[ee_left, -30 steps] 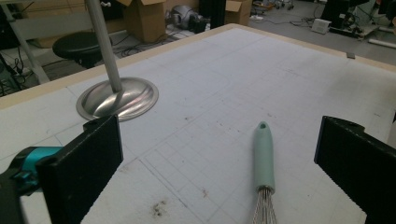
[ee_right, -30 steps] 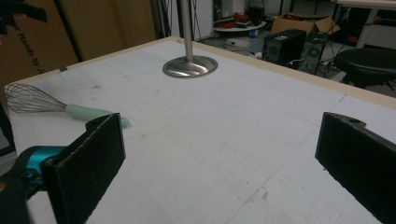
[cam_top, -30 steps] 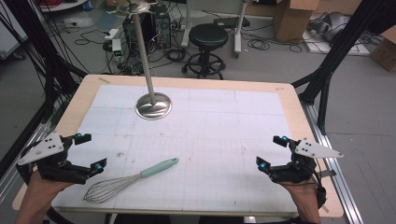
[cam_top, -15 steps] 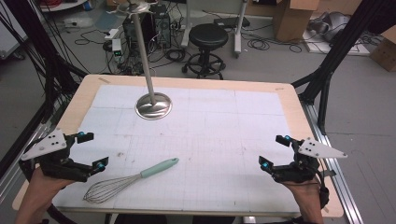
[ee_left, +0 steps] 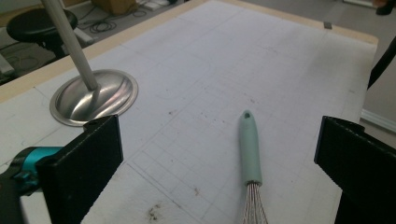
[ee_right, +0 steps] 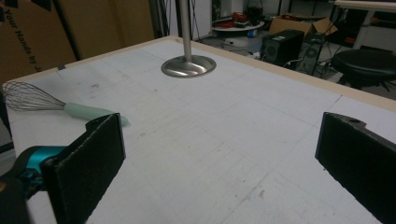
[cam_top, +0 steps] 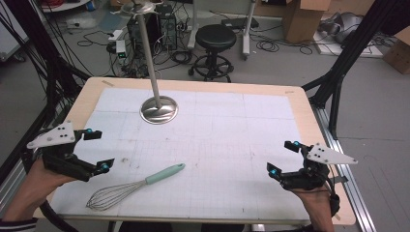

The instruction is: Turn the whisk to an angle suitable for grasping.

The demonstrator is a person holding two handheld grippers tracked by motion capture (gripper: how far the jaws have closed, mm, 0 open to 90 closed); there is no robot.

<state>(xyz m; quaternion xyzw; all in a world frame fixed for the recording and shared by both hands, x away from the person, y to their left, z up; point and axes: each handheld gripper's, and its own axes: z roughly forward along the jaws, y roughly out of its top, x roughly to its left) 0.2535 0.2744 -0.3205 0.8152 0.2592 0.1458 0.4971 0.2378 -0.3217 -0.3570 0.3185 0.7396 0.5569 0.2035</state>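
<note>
The whisk [cam_top: 135, 186] lies flat on the white gridded surface [cam_top: 227, 140] near its front edge, mint handle pointing toward the middle, wire head toward the person. The left hand-held gripper [cam_top: 96, 151] hovers just beside the whisk, jaws spread wide and empty. The right hand-held gripper [cam_top: 283, 158], also wide and empty, is well apart at the surface's right side. A metal stand [cam_top: 158, 108] with an upright pole sits toward the back.
</note>
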